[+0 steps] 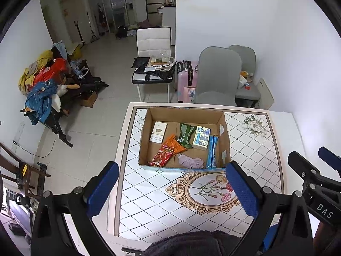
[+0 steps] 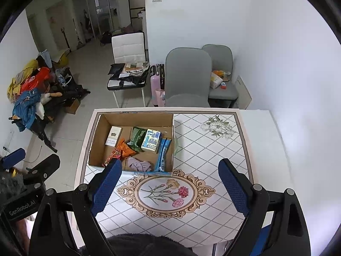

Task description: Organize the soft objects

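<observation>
A crumpled purple cloth (image 1: 190,161) lies in the cardboard box (image 1: 221,125) on the counter (image 1: 149,202), near the front wall. It is judged light and limp, best pinched at a raised fold. Both the left hand-held gripper (image 1: 172,189) and right hand-held gripper (image 2: 170,187) are held wide, empty.

Both wrist cameras look down from above the table's (image 1: 277,149) near edge, facing the far wall. Left sits left of right; both share the cardboard box (image 2: 136,116) and chairs.
</observation>
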A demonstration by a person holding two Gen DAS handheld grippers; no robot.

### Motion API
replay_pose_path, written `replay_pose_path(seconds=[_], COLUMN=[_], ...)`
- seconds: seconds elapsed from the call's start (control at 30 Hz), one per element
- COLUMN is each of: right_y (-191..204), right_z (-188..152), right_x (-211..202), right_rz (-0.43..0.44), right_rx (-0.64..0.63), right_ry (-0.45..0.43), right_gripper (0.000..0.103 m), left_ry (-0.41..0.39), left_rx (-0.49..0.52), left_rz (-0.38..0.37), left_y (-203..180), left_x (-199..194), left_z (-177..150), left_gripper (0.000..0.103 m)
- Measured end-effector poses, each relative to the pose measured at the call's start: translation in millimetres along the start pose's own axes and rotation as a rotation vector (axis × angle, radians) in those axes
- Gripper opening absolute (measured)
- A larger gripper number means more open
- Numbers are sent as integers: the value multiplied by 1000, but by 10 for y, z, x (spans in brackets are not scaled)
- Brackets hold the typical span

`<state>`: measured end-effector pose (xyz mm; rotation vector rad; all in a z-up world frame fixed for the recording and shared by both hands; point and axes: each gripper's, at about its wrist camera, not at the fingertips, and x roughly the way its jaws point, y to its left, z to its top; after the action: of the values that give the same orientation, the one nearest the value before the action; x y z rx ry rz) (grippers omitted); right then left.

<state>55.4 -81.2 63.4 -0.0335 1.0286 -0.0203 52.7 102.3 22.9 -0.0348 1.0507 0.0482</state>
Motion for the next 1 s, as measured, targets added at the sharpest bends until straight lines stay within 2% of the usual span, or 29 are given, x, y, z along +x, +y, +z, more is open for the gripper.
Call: replay_pose_path(seconds=[1.0], right_y=[-114], right_z=[-33], right_x=[4], right_rz=[-30], right_rx=[43], right_ry=[1], right_gripper=[94], left_ry=[25], left_rx=[7], left_rz=[-10], left_y=[-40], left_x=[12], left_z=[30], left_gripper=[103])
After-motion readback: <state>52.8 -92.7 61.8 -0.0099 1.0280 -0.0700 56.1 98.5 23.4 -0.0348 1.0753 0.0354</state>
